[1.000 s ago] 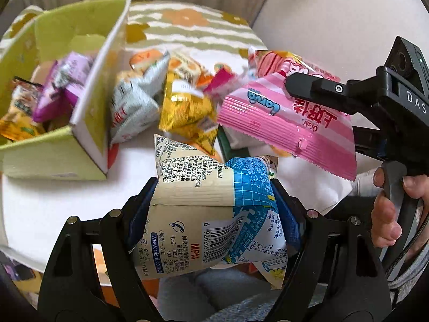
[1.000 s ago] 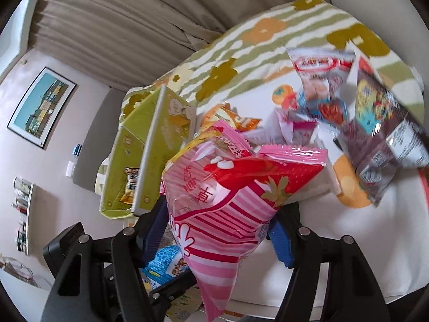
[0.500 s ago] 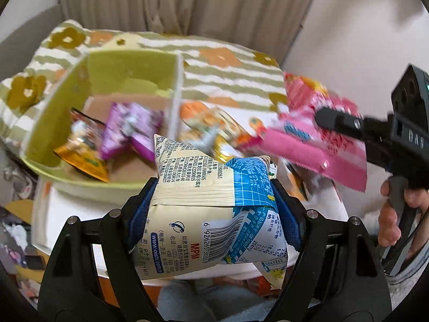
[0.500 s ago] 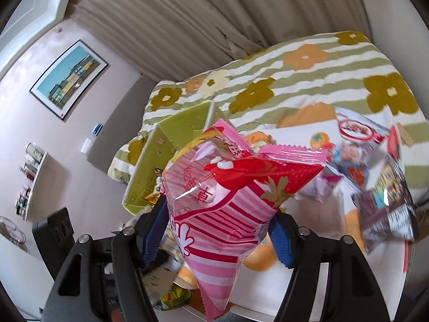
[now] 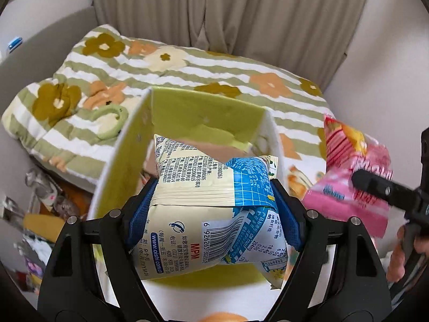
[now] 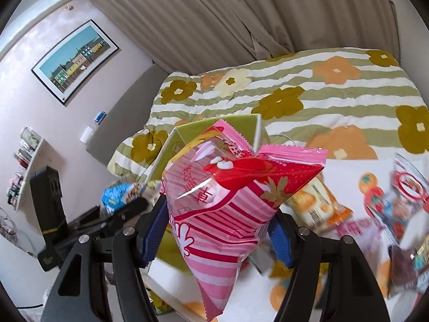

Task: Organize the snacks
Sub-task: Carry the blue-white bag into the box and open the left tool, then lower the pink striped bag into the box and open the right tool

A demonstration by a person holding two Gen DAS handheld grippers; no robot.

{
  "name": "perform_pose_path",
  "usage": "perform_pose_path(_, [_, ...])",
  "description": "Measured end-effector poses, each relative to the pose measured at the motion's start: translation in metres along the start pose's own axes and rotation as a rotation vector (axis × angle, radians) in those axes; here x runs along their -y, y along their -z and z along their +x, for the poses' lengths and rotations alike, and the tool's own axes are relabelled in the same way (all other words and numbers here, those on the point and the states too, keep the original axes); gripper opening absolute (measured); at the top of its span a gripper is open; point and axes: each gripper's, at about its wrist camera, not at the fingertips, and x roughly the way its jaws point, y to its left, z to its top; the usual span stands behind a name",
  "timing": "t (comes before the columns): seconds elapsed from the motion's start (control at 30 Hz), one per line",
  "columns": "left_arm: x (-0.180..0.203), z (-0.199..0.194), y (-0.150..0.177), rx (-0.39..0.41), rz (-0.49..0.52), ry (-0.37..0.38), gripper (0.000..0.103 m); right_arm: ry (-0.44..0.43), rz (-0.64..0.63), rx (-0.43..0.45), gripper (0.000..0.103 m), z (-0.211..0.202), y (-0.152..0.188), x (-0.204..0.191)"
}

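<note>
Cream-and-blue snack packet: glossy foil pillow, barcode and printed text facing up, clenched crosswise between the ribbed blue pads of the left tongs, suspended directly over the open green box. Box is rigid card, lime-green walls with white edges, brown floor partly visible at 12 o'clock of the packet. Pink striped snack bag: shiny crinkled film, serrated top seam, red strawberry print, tapering to a point at 6 o'clock; gripped across its middle by the right tongs, blue pads pressed into both sides. In the left wrist view this bag hangs at 3 o'clock of the box, blurred. More loose foil packets lie on a white counter with orange print, at 3 o'clock of the pink bag. Beyond, quilted striped bedding with flower pattern, then pleated beige curtain.
</note>
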Motion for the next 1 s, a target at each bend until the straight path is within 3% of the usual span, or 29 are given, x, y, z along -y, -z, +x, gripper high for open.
perform_pose_path(0.23, [-0.035, 0.071, -0.055, -0.063, 0.038, 0.007, 0.078, 0.042, 0.019, -0.057, 0.064, 0.076, -0.030, -0.019])
perform_pose_path(0.4, [-0.042, 0.116, -0.075, -0.102, 0.097, -0.016, 0.079, 0.099, 0.023, -0.084, 0.064, 0.110, -0.039, -0.022])
perform_pose_path(0.5, [-0.043, 0.135, -0.080, -0.130, 0.117, -0.026, 0.085, 0.131, 0.035, -0.097, 0.064, 0.124, -0.041, -0.021])
perform_pose_path(0.57, [-0.041, 0.148, -0.082, -0.154, 0.129, -0.048, 0.099, 0.149, 0.039, -0.101, 0.064, 0.129, -0.042, -0.021])
perform_pose_path(0.73, [-0.044, 0.154, -0.081, -0.163, 0.110, -0.033, 0.102, 0.170, 0.043, -0.113, 0.064, 0.134, -0.043, -0.019])
perform_pose_path(1.0, [-0.053, 0.135, -0.063, -0.169, 0.060, -0.068, 0.102, 0.156, 0.009, -0.144, 0.064, 0.140, -0.049, -0.016])
